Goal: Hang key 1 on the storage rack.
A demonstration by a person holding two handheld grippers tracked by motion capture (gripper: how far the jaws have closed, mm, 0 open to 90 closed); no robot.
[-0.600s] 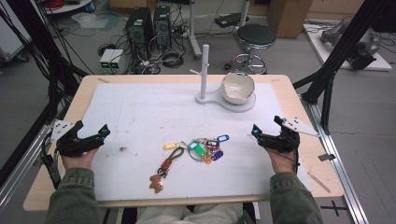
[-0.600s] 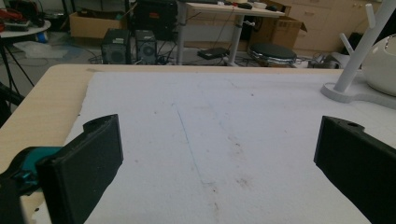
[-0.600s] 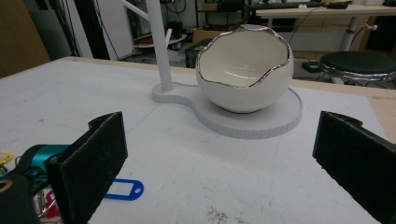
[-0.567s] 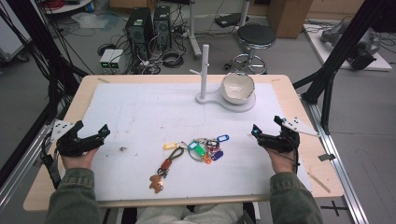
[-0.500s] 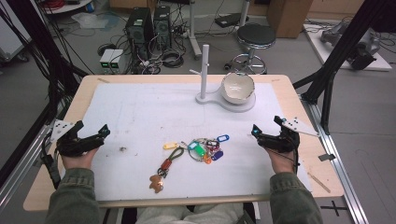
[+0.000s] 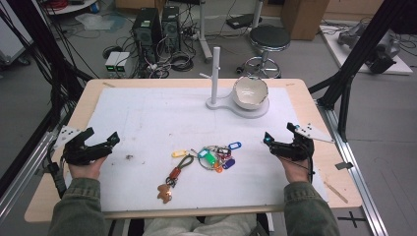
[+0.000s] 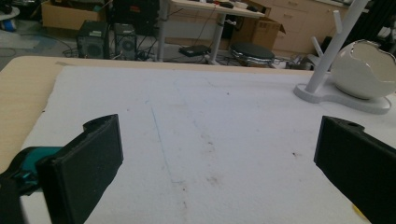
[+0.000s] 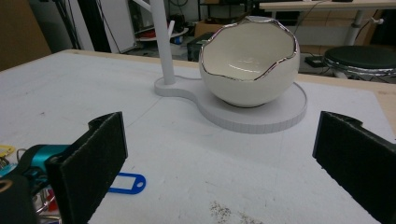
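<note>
A bunch of keys with coloured tags (image 6: 216, 156) lies on the white mat (image 6: 147, 118) near the front middle, with a brown leather fob (image 6: 169, 184) trailing toward me. My left gripper (image 6: 102, 135) rests at the mat's left edge, open and holding nothing; in the left gripper view (image 7: 219, 168) bare mat lies between the jaws. At the right edge my right gripper (image 6: 279, 132) is open too, empty (image 8: 219, 163), facing a white egg-shaped bowl (image 8: 250, 70). A blue tag (image 8: 126, 183) lies beside its left jaw.
At the back of the mat stands a white post with pegs (image 6: 215, 73), sharing a flat white base (image 6: 255, 111) with the bowl (image 6: 250, 92). The wooden table edge (image 6: 339, 182) runs outside the mat. A stool (image 6: 268, 39) and computers stand beyond the table.
</note>
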